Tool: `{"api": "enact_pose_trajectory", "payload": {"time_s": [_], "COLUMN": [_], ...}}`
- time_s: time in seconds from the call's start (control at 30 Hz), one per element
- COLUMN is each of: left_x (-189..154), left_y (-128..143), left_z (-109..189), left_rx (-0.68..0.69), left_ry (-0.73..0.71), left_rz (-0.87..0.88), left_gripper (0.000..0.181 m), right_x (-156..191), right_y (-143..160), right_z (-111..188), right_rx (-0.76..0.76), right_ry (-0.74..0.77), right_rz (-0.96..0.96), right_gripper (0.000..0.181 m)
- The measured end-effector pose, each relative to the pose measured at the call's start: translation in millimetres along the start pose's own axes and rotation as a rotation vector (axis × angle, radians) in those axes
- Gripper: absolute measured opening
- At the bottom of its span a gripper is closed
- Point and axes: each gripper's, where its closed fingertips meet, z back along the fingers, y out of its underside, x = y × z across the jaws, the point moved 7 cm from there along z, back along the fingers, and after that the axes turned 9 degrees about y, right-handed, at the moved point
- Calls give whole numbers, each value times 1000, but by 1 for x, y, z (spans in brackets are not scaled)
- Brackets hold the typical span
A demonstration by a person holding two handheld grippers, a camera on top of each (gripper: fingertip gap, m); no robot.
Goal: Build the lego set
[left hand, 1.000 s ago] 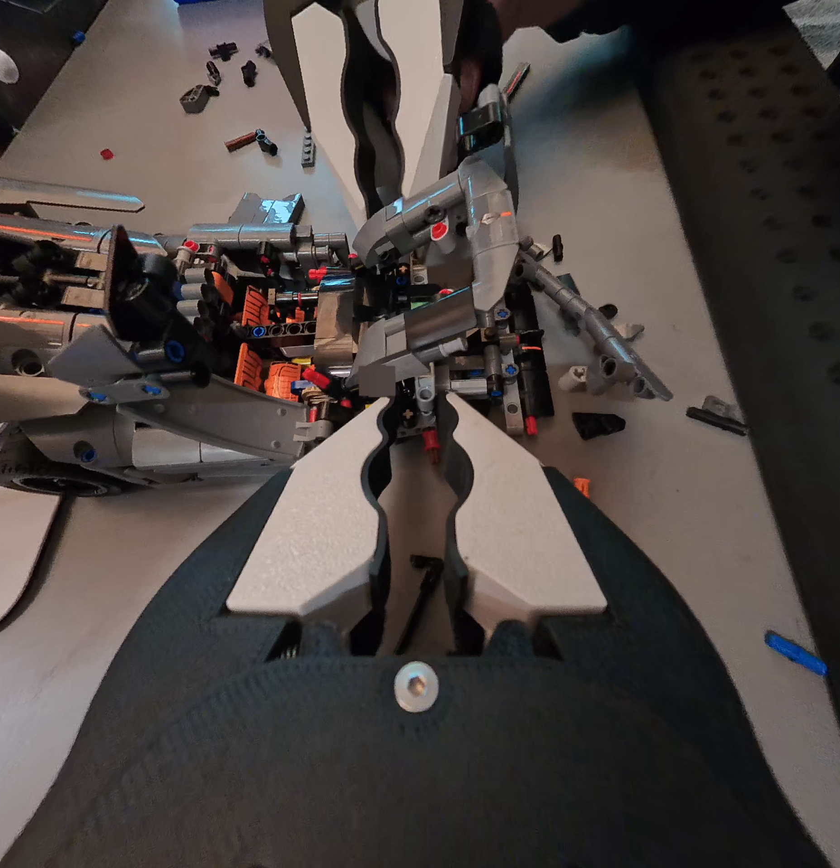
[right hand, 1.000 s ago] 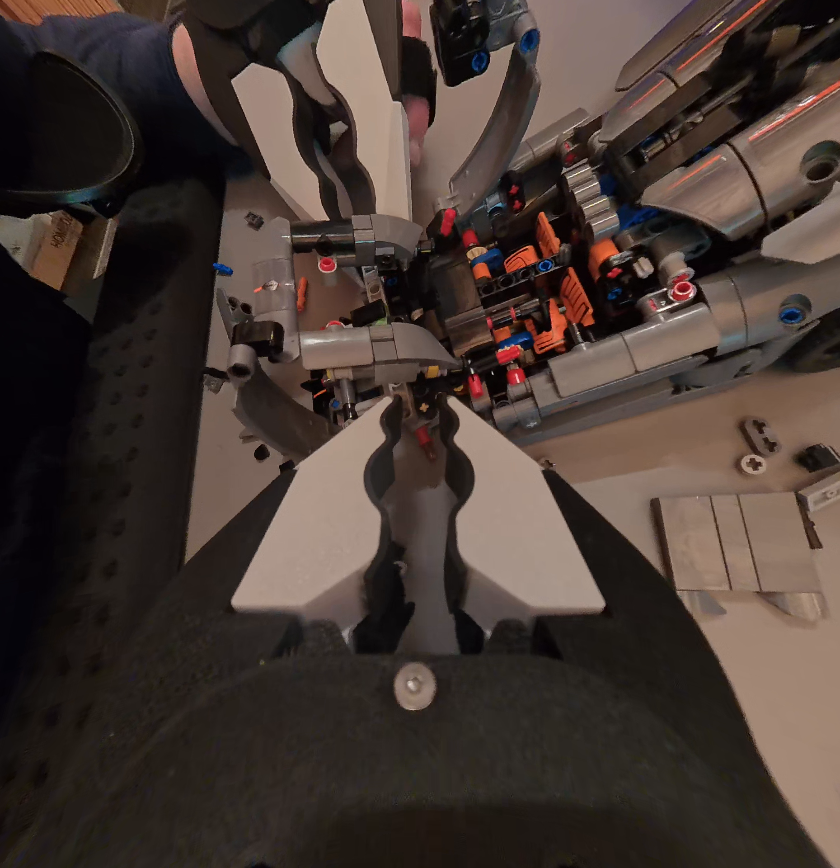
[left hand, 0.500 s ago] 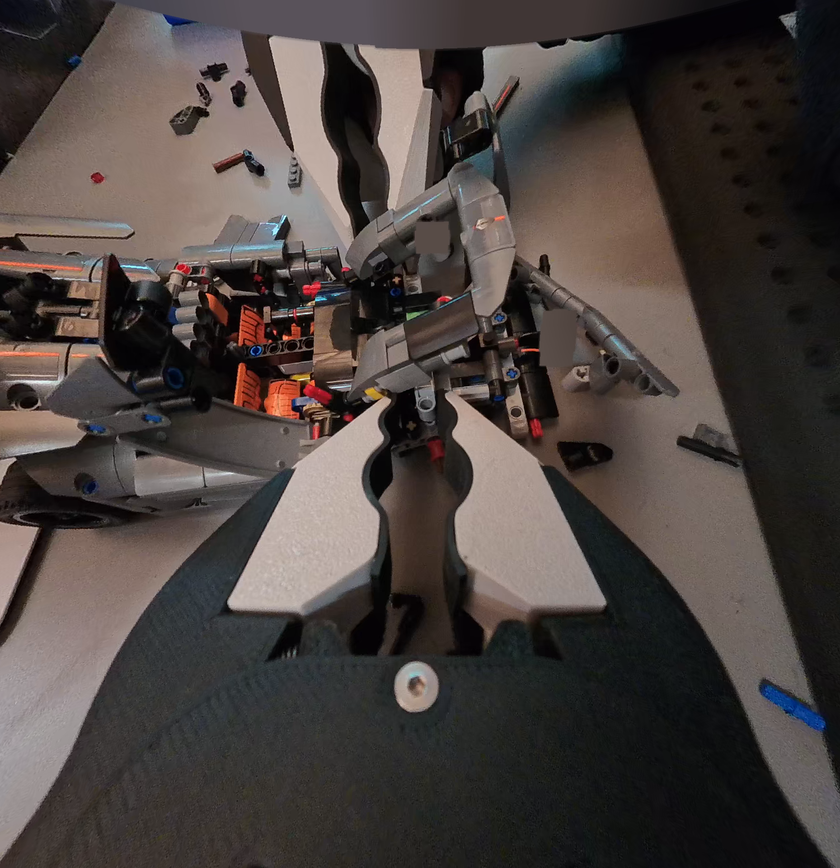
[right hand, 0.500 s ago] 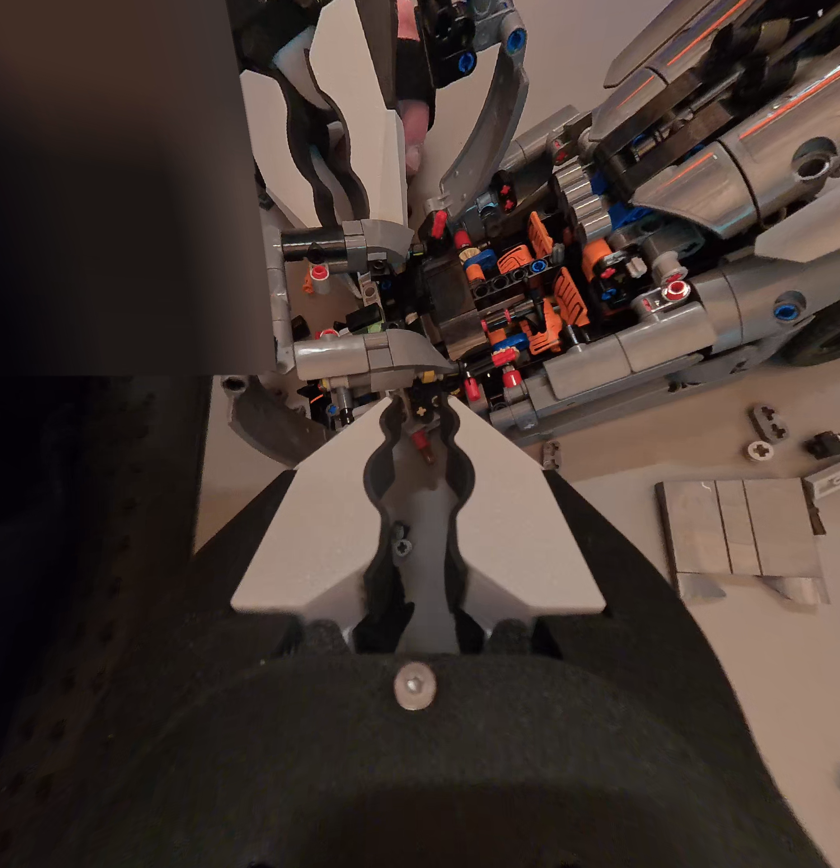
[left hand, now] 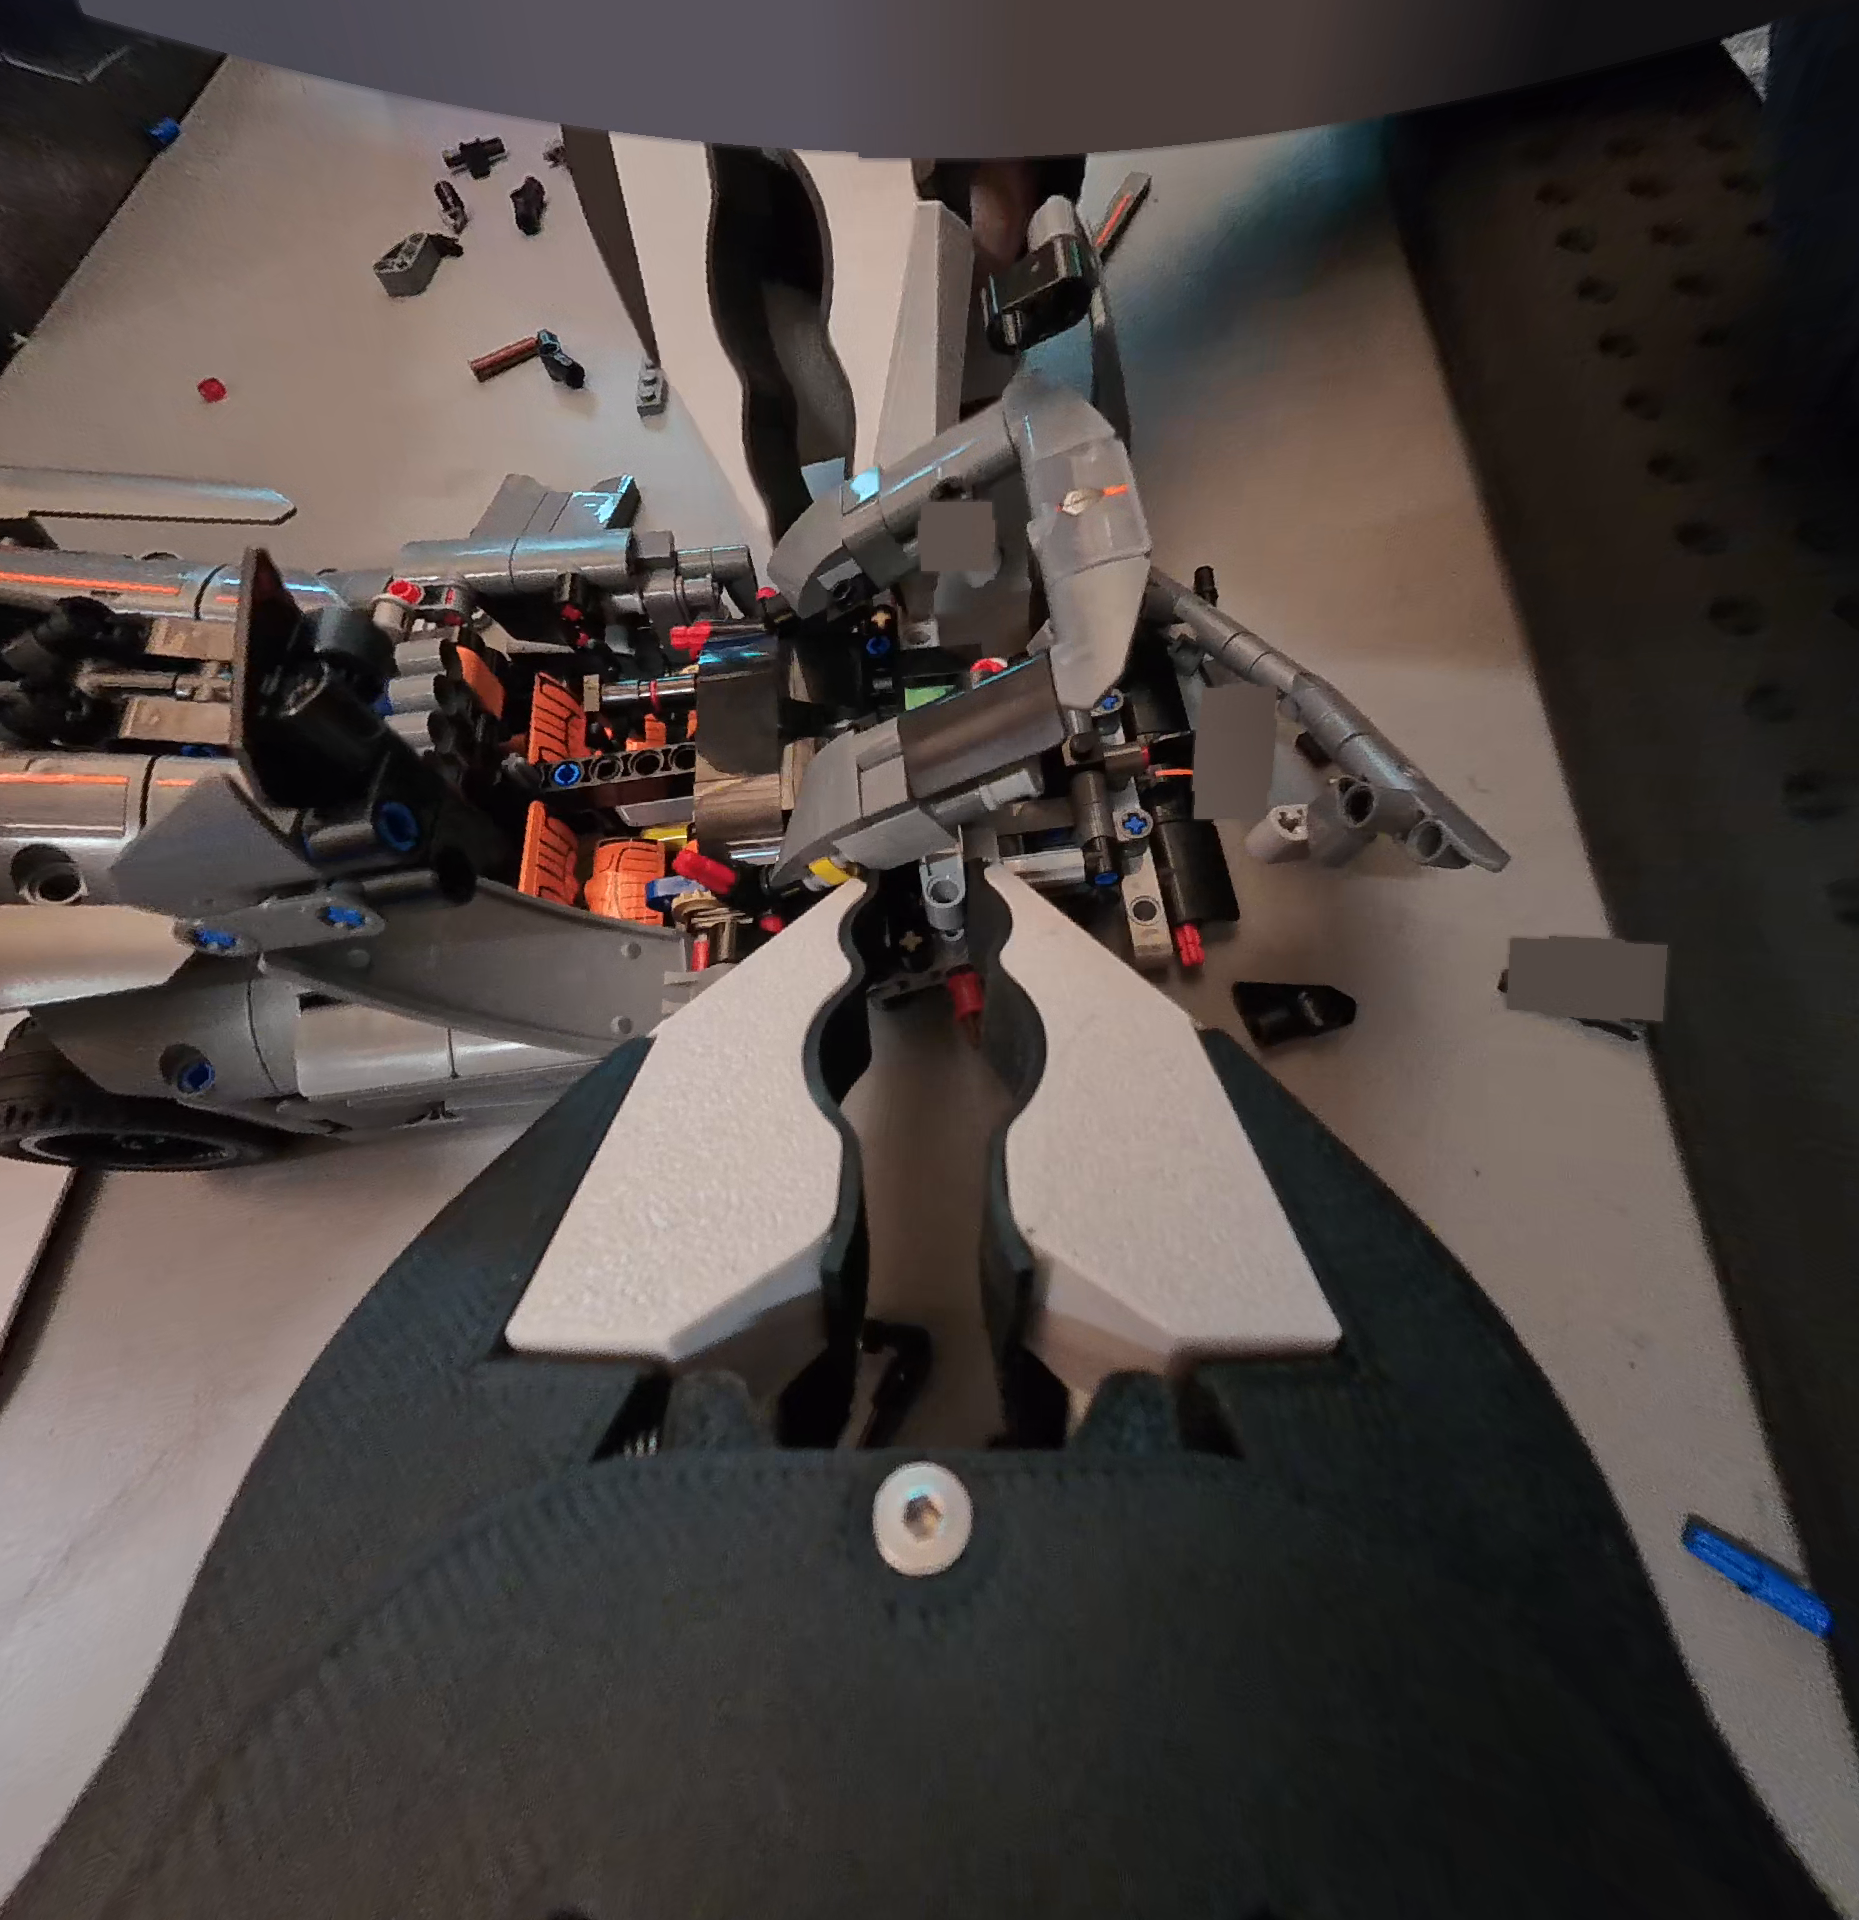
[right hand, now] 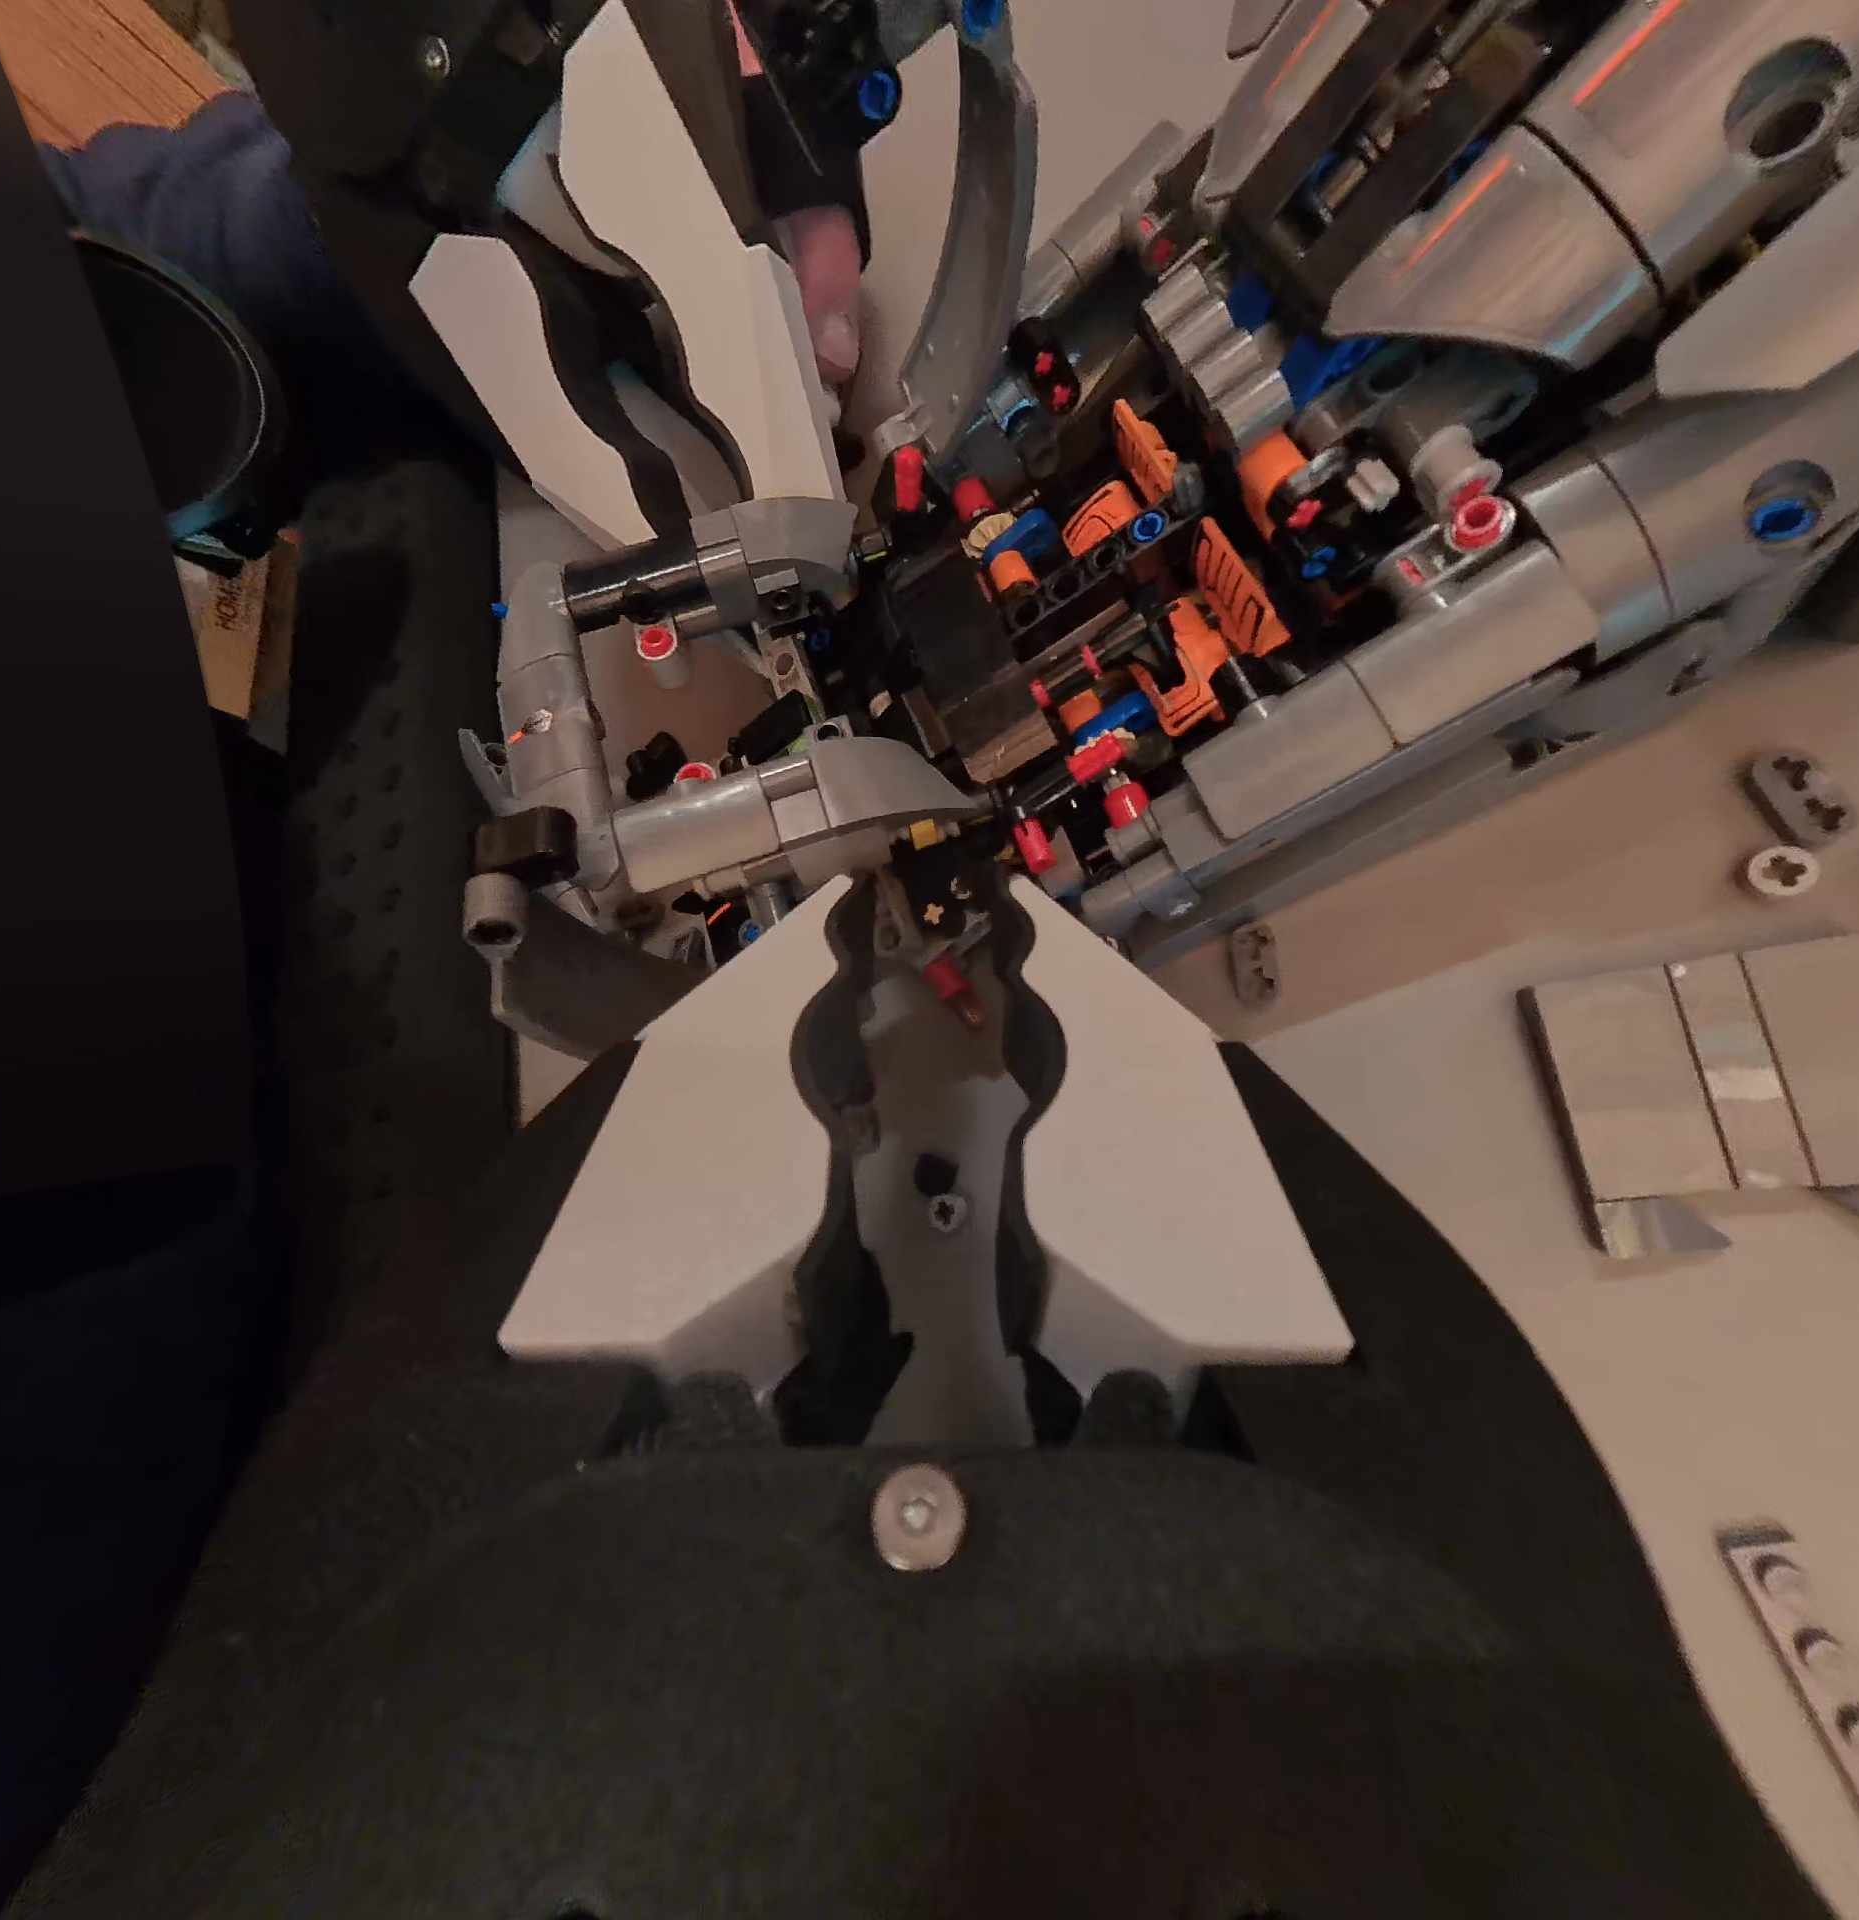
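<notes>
One lego car (left hand: 312, 831); two hand-held grippers (left hand: 925, 935) (right hand: 930, 925); one blue pin (left hand: 1756, 1577).

Lego car model (left hand: 312, 831) fills the left and middle of the surface (left hand: 1268, 1195) in the left wrist view, blocking straight-ahead travel; the right gripper (left hand: 852, 457) crowds it from the far side. Bare surface lies right of the model toward the dark perforated mat (left hand: 1683, 520), broken by a black piece (left hand: 1294, 1010) and a blue pin (left hand: 1756, 1577). In the right wrist view, flat grey panels (right hand: 1694, 1081) and small grey connectors (right hand: 1792, 805) clutter the right side.
</notes>
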Motion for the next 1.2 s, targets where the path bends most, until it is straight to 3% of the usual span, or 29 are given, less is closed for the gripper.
{"api": "enact_pose_trajectory", "payload": {"time_s": [0.63,0.8,1.2], "left_x": [1,2,-1], "left_y": [2,1,-2], "left_z": [0,7,15], "left_rx": [-4,-11,-59], "left_ry": [13,55,81], "left_rz": [17,54,47], "left_gripper": [12,13,0], "right_x": [3,6,4], "right_y": [-4,-4,-2], "right_z": [0,-2,-2], "right_rx": [29,10,-6], "right_ry": [46,34,0], "right_rz": [37,60,47], "right_gripper": [17,24,22]}}
